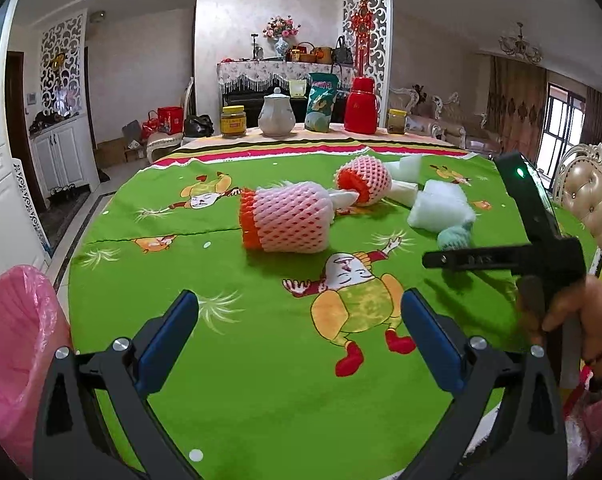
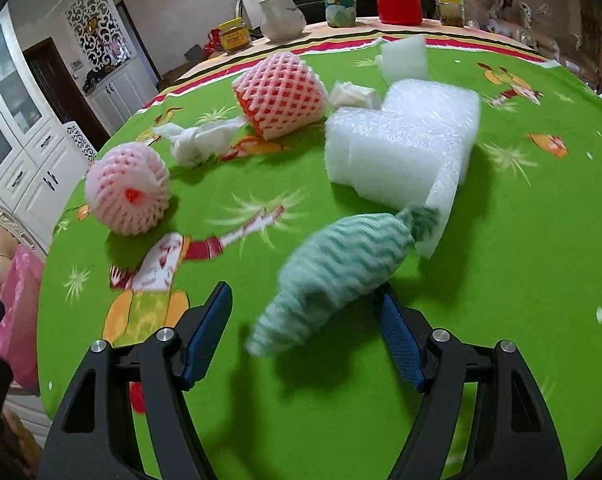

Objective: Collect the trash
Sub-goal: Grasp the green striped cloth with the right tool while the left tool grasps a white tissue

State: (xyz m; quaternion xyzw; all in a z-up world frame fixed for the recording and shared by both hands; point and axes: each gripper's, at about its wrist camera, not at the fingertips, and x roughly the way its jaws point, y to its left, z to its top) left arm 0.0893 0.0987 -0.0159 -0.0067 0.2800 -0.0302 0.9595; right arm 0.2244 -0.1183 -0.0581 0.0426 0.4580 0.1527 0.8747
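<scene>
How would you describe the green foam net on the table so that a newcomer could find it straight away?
Start at the round table with the bright green cartoon cloth. On it lies a big white foam block; the green foam net lies right against its near end, in front of the right tool. It is the only pale green, ribbed, sausage-shaped piece; the other nets are pink.

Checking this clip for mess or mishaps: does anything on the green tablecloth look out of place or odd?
Only the litter itself: two pink foam nets lie tipped on their sides, crumpled tissue sits between them, and white foam pieces and a green foam net lie scattered on the tablecloth. Nothing spilled; the jars and teapot stand upright.
</scene>
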